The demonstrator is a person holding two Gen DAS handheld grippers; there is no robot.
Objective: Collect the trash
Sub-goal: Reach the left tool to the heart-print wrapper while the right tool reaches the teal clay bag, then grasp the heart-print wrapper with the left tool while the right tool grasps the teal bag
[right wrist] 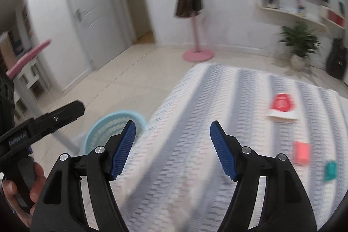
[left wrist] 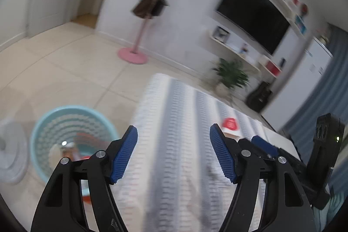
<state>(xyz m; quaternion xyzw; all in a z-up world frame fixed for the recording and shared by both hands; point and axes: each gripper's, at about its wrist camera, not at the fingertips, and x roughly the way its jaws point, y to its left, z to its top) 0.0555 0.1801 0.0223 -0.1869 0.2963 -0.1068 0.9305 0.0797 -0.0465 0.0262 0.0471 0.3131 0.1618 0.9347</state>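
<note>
1. The left gripper (left wrist: 173, 152) and right gripper (right wrist: 173, 149) both gape, nothing between their blue pads.
2. A blurred red-and-white packet (right wrist: 282, 109) lies far right on the striped cloth (right wrist: 195, 123).
3. The pale-blue mesh basket (left wrist: 71, 136) stands left on the floor, litter inside.

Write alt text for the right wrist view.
The open, empty right gripper hangs above a striped tablecloth holding three pieces of trash: a red-and-white packet, a pink wrapper and a teal scrap. A blue basket stands on the floor.

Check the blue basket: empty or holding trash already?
Holding trash. The left wrist view looks into the basket and shows blurred items at its bottom; what they are is unclear.
</note>
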